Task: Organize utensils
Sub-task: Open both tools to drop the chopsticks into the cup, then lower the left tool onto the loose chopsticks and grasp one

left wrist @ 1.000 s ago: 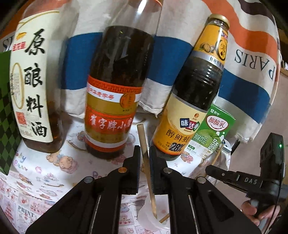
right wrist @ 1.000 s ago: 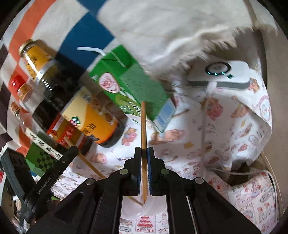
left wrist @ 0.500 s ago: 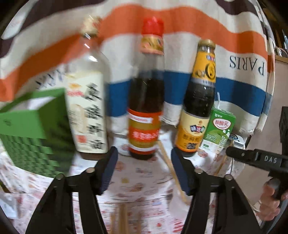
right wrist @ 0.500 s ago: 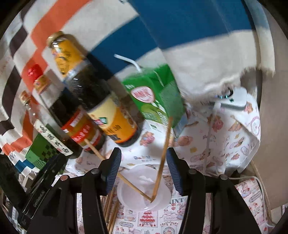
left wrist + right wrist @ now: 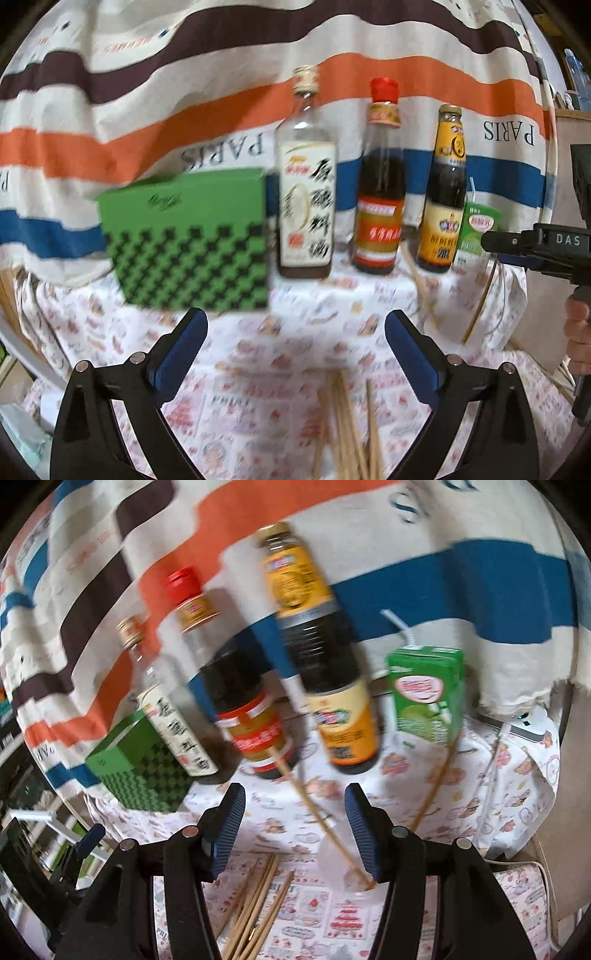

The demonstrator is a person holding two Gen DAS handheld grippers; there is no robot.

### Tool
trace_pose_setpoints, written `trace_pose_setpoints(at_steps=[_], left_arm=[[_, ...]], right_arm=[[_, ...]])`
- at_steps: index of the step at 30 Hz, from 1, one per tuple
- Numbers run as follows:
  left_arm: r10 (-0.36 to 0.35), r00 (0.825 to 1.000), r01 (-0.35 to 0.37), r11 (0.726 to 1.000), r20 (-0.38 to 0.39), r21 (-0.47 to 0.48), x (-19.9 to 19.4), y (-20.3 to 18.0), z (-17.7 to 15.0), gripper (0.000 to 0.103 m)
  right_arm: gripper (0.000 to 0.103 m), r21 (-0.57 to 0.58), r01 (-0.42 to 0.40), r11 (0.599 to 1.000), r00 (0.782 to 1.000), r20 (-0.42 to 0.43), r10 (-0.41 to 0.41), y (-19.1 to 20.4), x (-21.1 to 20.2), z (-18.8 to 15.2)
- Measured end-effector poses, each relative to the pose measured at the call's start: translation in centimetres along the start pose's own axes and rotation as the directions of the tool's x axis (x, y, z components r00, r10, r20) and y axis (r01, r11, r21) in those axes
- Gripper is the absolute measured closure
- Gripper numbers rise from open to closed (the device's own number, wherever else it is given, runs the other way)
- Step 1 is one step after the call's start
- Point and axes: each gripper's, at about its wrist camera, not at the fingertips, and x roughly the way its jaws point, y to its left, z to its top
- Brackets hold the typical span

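Both wrist views are evenly and fairly brightly lit by soft indoor light, with only faint shadows behind the bottles (image 5: 255,686). Motion blur smears both pictures: in the left view the green checked box (image 5: 192,240) and bottle labels are streaked and unreadable, while the striped cloth (image 5: 147,74) behind is somewhat softer. In the right view the bottles are smeared diagonally, and the juice carton (image 5: 424,694) is slightly clearer. The near gripper fingers (image 5: 184,347) stay sharp. Fisheye distortion bends straight stripes into curves, and black vignetting rings every corner.
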Motion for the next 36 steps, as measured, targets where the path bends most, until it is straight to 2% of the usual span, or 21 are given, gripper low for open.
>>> trace_pose_setpoints(at_steps=[5,10,14,16,18,20,21,24,26,28,32,36], left_arm=[[0.015,0.999,-0.016,0.999,-0.036,-0.04,-0.7,2.9,-2.4,0.004],[-0.023,0.993,0.016,0.998,-0.119,-0.066,0.5,4.2,-4.8,0.004],[-0.024,0.971,0.018,0.999,-0.239,-0.026,2.5,3.3,-6.5,0.004],[-0.066,0.95,0.056,0.998,-0.304,-0.041,3.7,3.0,-7.6,0.005],[-0.114,0.92,0.099,0.993,-0.374,-0.059,4.8,2.4,-8.7,0.017],[-0.131,0.896,0.122,0.991,-0.424,-0.048,5.5,1.6,-9.6,0.027],[-0.136,0.887,0.133,0.99,-0.442,-0.036,5.8,1.1,-10.1,0.034],[-0.125,0.867,0.142,0.99,-0.483,-0.001,6.1,0.1,-11.1,0.047],[-0.099,0.848,0.13,0.991,-0.52,0.022,6.5,-0.3,-11.9,0.054],[-0.09,0.832,0.129,0.991,-0.547,0.032,6.7,-0.6,-12.5,0.055],[-0.113,0.819,0.154,0.988,-0.563,0.026,6.7,-1.0,-13.0,0.062],[-0.093,0.811,0.151,0.987,-0.578,0.054,6.6,-1.5,-13.5,0.071]], right_arm=[[0.042,-0.062,0.038,0.997,0.994,-0.097,-0.044,2.7,1.4,-3.9],[0.042,-0.095,0.046,0.994,0.989,-0.138,-0.059,4.5,1.6,-8.1],[0.042,-0.074,0.024,0.997,0.989,-0.141,-0.034,4.7,2.5,-10.5],[0.042,-0.079,0.047,0.996,0.987,-0.148,-0.058,4.5,3.3,-11.2],[0.042,-0.093,0.056,0.994,0.983,-0.171,-0.071,4.0,4.2,-11.8],[0.042,-0.082,0.08,0.993,0.978,-0.184,-0.094,3.2,4.7,-12.2],[0.042,-0.072,0.089,0.993,0.977,-0.189,-0.102,2.7,4.9,-12.4],[0.042,-0.038,0.122,0.992,0.971,-0.203,-0.127,1.1,5.5,-12.7],[0.042,-0.035,0.146,0.989,0.968,-0.203,-0.15,0.4,5.8,-12.7],[0.042,-0.032,0.173,0.984,0.962,-0.209,-0.176,-0.3,6.3,-12.7],[0.042,0.003,0.175,0.985,0.957,-0.235,-0.169,-1.4,6.8,-12.8],[0.042,-0.018,0.187,0.982,0.958,-0.218,-0.186,-1.0,6.5,-12.8]])
